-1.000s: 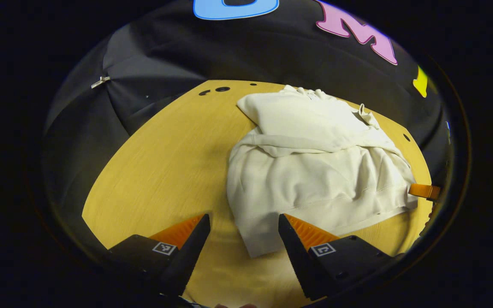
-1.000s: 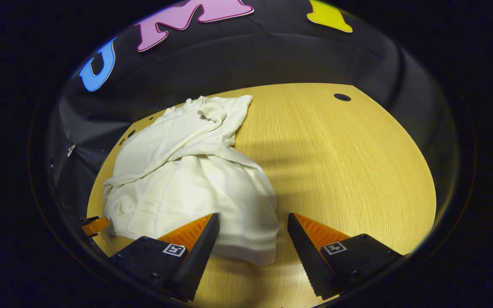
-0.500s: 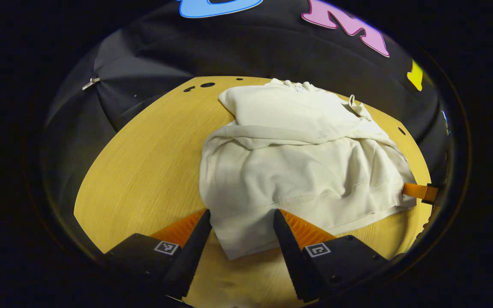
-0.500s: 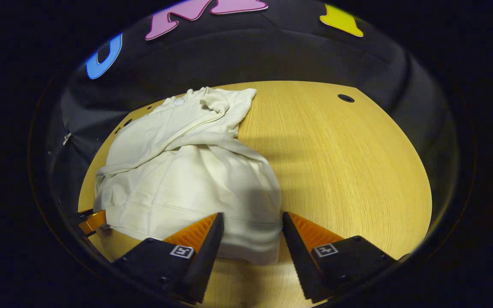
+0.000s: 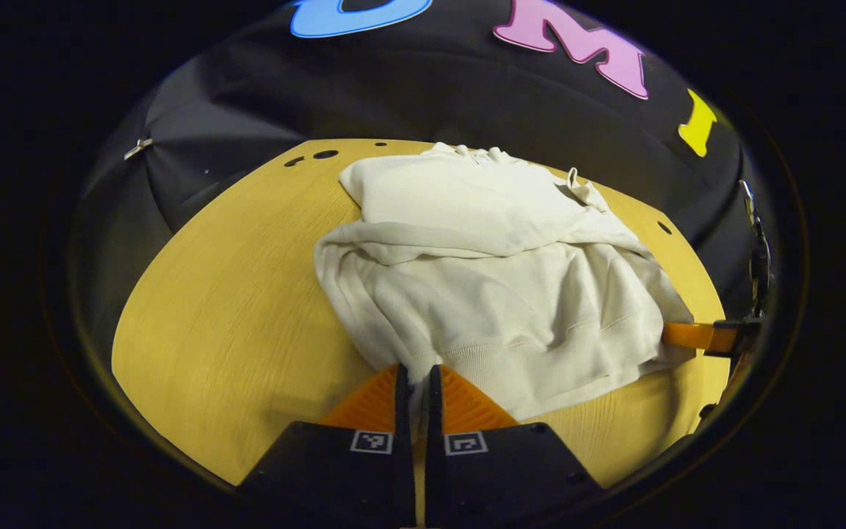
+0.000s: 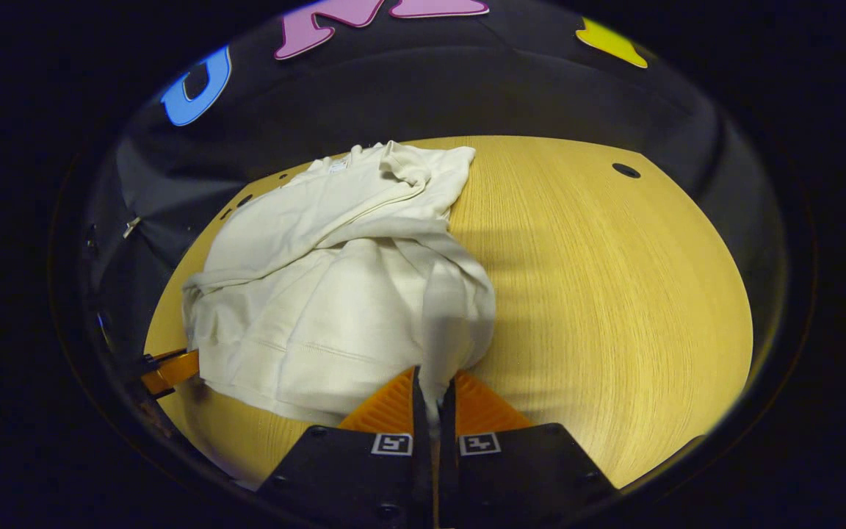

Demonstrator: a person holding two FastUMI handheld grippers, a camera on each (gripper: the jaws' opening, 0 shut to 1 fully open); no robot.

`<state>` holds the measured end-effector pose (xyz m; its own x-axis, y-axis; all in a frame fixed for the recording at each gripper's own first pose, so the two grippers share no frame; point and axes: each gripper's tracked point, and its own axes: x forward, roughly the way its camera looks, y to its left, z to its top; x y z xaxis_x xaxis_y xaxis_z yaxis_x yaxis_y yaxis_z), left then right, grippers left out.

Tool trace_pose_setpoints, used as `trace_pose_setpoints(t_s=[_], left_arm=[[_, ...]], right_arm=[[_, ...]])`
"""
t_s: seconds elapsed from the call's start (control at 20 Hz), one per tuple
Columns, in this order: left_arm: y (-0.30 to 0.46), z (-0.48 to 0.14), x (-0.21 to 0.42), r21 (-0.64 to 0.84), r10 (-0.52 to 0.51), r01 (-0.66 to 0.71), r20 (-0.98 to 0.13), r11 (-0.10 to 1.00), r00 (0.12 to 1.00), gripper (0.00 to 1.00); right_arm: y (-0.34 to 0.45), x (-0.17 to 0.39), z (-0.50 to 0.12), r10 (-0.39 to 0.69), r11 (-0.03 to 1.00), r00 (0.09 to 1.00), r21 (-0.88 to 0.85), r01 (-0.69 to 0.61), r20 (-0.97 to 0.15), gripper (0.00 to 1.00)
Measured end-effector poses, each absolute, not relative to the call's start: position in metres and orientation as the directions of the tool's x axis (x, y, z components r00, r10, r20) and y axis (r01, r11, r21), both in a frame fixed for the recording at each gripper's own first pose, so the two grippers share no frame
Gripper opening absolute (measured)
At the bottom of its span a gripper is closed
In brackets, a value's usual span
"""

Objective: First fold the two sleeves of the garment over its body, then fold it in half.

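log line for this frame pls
left gripper: shut on garment hem corner | right gripper: shut on opposite hem corner | sleeves: folded over body | table: garment lying flat

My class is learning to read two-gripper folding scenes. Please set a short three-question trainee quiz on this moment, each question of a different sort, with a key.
1. True or false: the left gripper is shut on the hem of the cream garment.
2. Multiple choice: the sleeves lie A) spread out on the table B) folded across the garment's body C) hanging off the table edge.
3. Fill in: the right gripper pinches the garment's near ____, the corner beside bare wooden table.

Key: 1 true; 2 B; 3 hem. Both grippers pinch cloth at the near edge, seemingly ready for the half fold.
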<state>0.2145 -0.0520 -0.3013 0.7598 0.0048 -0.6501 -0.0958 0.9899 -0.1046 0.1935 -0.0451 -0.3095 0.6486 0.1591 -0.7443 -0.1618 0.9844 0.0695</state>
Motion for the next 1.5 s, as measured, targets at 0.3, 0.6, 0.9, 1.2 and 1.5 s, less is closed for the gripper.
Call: trace_pose_setpoints(t_s=[0.3,0.6,0.9,1.2,1.5], left_arm=[[-0.043,-0.293,0.204,-0.138,0.009,-0.131,-0.654,0.982,0.756,0.06],[-0.031,-0.265,0.206,-0.231,-0.027,-0.16,-0.641,0.96,0.767,0.06],[-0.028,-0.222,0.225,-0.305,-0.076,-0.146,-0.612,0.941,0.787,0.06],[-0.025,-0.18,0.261,-0.356,-0.103,-0.131,-0.567,0.925,0.817,0.06],[-0.028,-0.129,0.334,-0.373,-0.126,-0.08,-0.495,0.924,0.86,0.06]], right_arm=[[-0.039,0.184,-0.304,0.197,0.98,0.637,0.132,-0.148,-0.745,0.08],[-0.02,0.176,-0.284,0.254,0.967,0.633,0.184,-0.175,-0.731,0.08],[0.01,0.191,-0.252,0.329,0.944,0.64,0.254,-0.21,-0.694,0.08],[0.032,0.236,-0.198,0.38,0.923,0.69,0.296,-0.245,-0.616,0.08],[0.059,0.307,-0.161,0.404,0.909,0.74,0.324,-0.262,-0.538,0.08]])
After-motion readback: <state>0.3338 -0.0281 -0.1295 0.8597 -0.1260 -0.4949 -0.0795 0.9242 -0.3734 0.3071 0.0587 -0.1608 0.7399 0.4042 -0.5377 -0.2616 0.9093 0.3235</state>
